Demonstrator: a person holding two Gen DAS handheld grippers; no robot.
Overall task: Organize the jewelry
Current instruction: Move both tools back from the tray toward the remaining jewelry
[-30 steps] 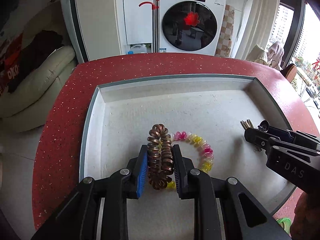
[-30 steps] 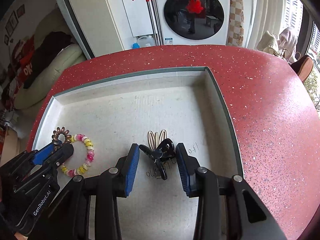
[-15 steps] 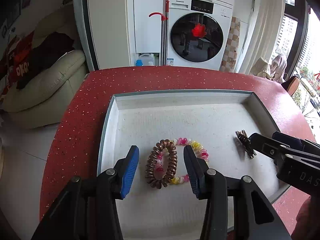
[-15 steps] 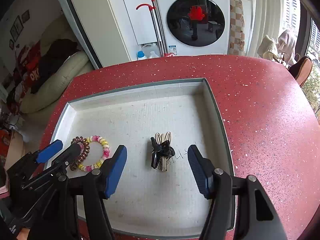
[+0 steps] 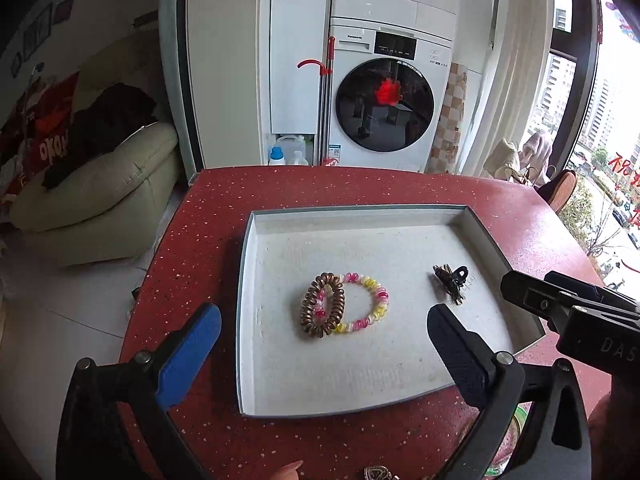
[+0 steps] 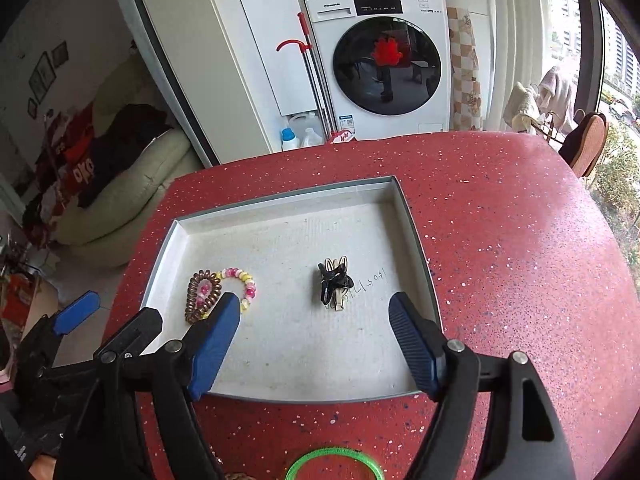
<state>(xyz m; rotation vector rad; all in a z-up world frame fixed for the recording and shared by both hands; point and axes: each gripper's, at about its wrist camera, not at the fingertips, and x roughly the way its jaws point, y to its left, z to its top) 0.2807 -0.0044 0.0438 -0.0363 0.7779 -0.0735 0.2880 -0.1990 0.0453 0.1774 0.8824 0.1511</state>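
A shallow white tray (image 5: 247, 280) sits on the red counter. In its left half a bronze spiral hair tie (image 5: 323, 305) lies across the edge of a pink and yellow bead bracelet (image 5: 376, 300). Towards the right lies a black claw clip (image 5: 450, 280) on beige clips. My left gripper (image 5: 324, 344) hangs above and short of the spiral tie, jaws opening wide, touching nothing. My right gripper (image 6: 316, 314) hovers just short of the claw clip (image 6: 334, 282), jaws opening, nothing pressed between the pads. The spiral tie (image 6: 202, 296) and bracelet (image 6: 246, 280) show left of it.
A green bangle (image 6: 334, 462) lies on the red counter (image 6: 500, 240) near its front edge, beside a small gold piece (image 5: 376, 472) and a person's fingertip (image 5: 290, 470). Beyond the counter stand a washing machine (image 6: 386, 60) and a cream sofa (image 5: 100, 188).
Both grippers let go and spread their jaws while rising and drawing back. The spiral tie now rests on the bracelet, and the claw clip lies free on the tray floor.
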